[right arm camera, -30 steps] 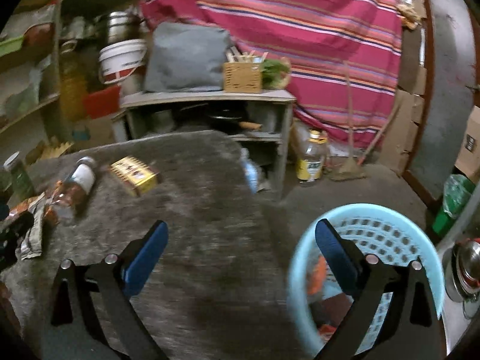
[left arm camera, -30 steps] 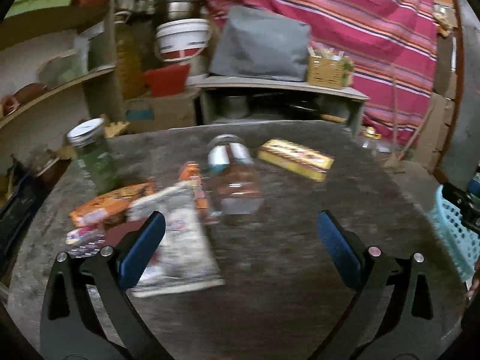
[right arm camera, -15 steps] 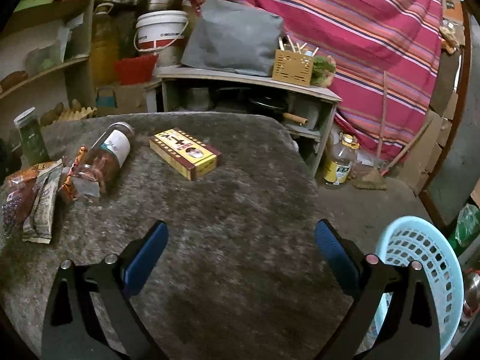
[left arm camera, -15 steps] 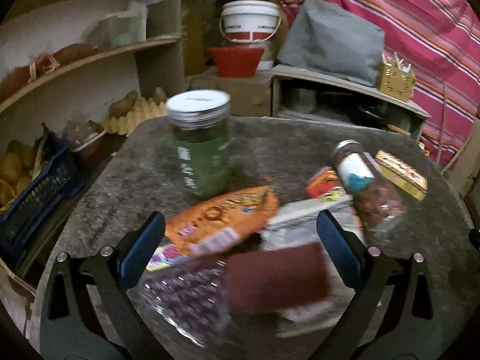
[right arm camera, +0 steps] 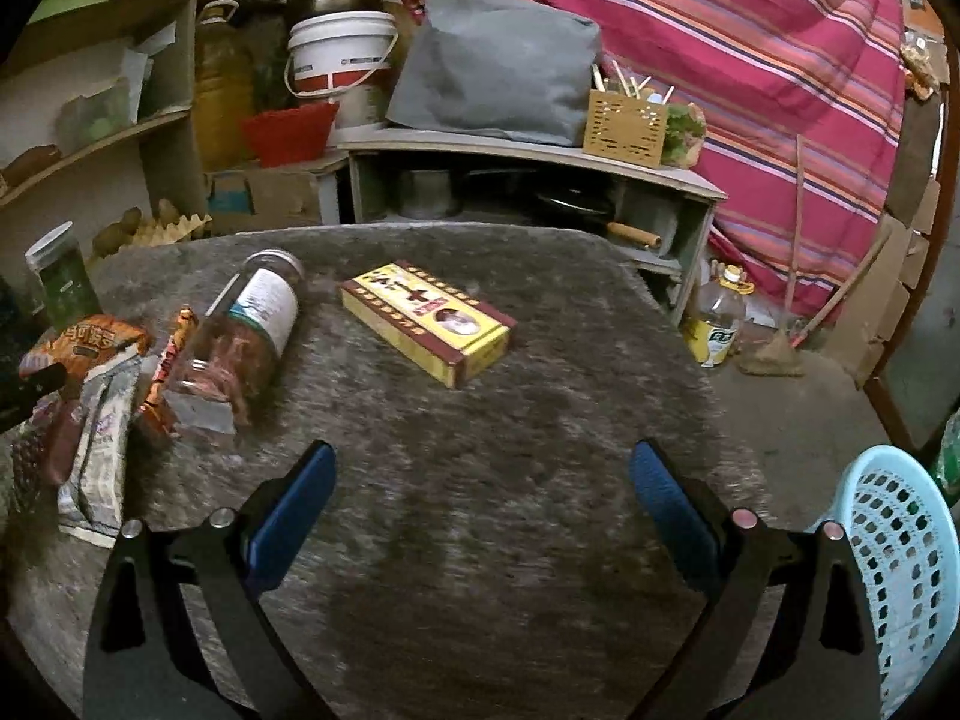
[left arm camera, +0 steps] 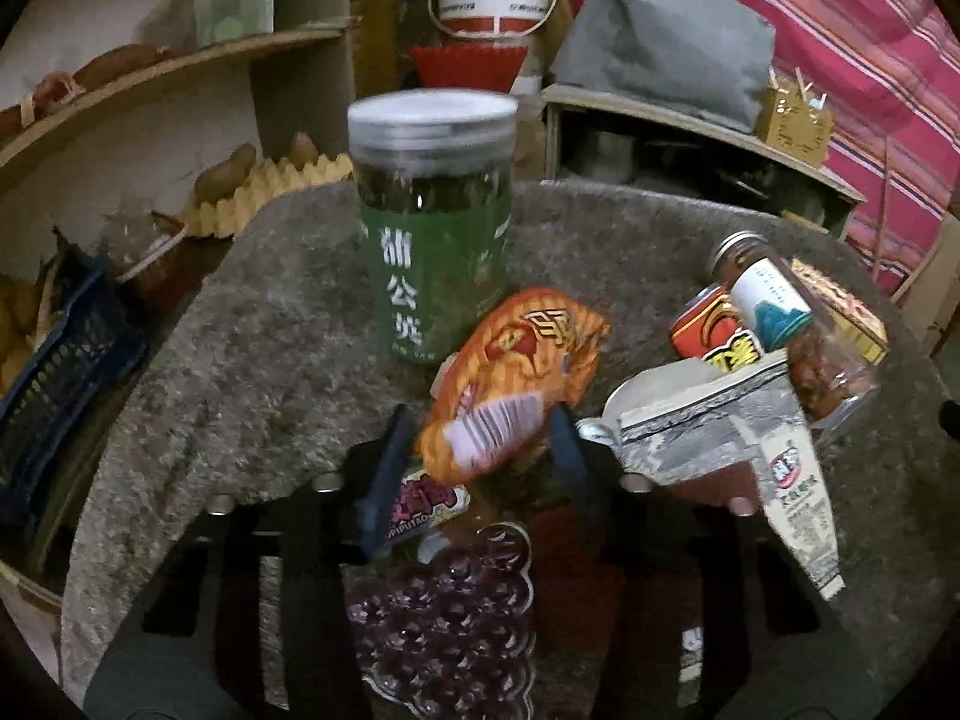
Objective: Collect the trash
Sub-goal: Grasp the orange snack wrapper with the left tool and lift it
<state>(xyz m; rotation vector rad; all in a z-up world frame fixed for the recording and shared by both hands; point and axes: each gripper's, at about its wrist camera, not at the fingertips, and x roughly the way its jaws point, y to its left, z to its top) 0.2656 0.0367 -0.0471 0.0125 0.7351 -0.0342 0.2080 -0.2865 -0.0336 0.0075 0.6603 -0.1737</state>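
Orange snack packet (left arm camera: 516, 378) lengthwise between left gripper (left arm camera: 480, 450) fingers (left arm camera: 384, 468)

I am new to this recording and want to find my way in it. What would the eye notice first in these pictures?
First the orange snack packet, caught between the closing blue pads of the left gripper, in front of the upright green jar. Next the yellow box lying alone mid-table ahead of the open right gripper. The pale blue basket stands low at the right.

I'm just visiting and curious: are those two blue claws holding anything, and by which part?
The left gripper has just closed on the orange snack packet, pinching its near barcode end. The right gripper is open and holds nothing.
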